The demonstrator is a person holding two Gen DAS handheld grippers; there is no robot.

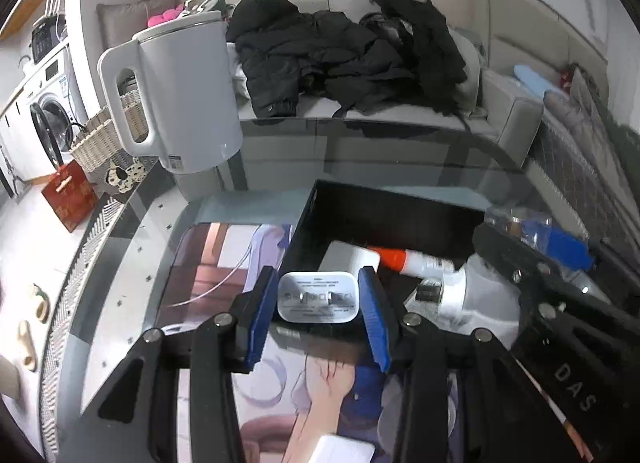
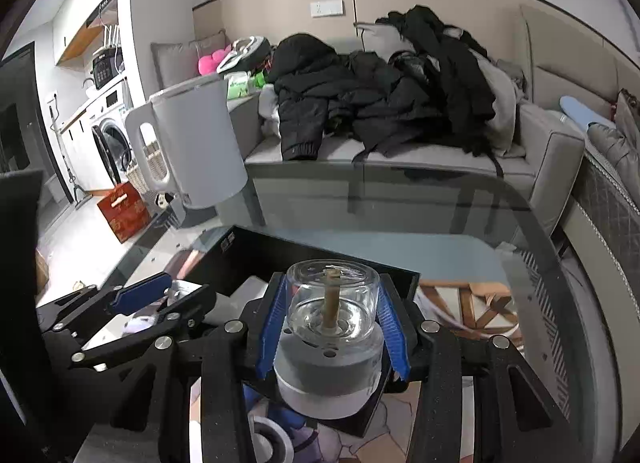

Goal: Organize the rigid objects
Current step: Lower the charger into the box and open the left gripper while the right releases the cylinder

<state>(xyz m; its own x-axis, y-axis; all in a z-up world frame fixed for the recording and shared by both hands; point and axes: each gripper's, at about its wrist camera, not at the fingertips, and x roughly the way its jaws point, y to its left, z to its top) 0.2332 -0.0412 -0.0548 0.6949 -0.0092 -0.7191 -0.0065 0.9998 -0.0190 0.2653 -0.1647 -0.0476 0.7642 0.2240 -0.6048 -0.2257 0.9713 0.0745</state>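
Observation:
My left gripper is shut on a white plug adapter, its blue pads pressed to both sides, held over the near edge of a black box. Inside the box lie a white block and a glue tube with an orange cap. My right gripper is shut on a glass jar with a grey base and a brown stick inside, held above the black box. The right gripper also shows in the left wrist view, and the left gripper shows in the right wrist view.
A white kettle stands at the back left of the glass table. A printed mat lies under the box. A sofa with black clothes is behind. A wicker basket and a red box sit on the floor at left.

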